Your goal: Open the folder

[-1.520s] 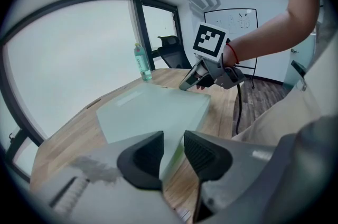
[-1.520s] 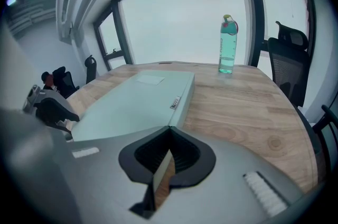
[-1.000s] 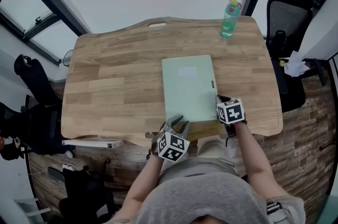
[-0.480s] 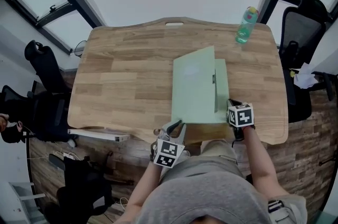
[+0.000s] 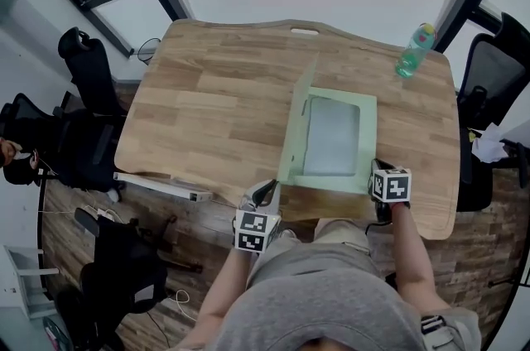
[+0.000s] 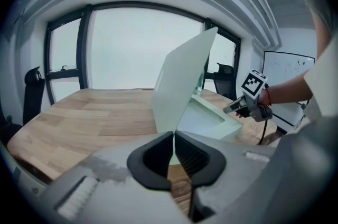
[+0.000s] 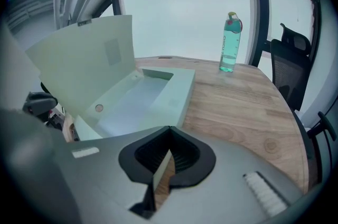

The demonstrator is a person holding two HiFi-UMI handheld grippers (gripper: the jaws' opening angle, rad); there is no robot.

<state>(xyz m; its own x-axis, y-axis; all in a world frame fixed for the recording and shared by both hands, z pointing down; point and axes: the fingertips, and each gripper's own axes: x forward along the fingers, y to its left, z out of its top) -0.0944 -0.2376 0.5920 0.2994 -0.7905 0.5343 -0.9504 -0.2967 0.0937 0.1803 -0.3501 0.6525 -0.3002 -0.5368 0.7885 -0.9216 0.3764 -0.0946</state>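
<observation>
Clamping the folder [image 5: 333, 141] — left gripper [image 5: 267, 193] just closed on raised cover [image 5: 298, 126], right gripper [image 5: 376, 168] on base [image 7: 174, 96] — bottle [image 5: 414, 51] apart

The raised cover [image 6: 182, 77] of the folder [image 6: 211, 120] hides most of the bottle [image 6: 200, 85], and the black chair [image 5: 480, 101] is cut off at the edge.
</observation>
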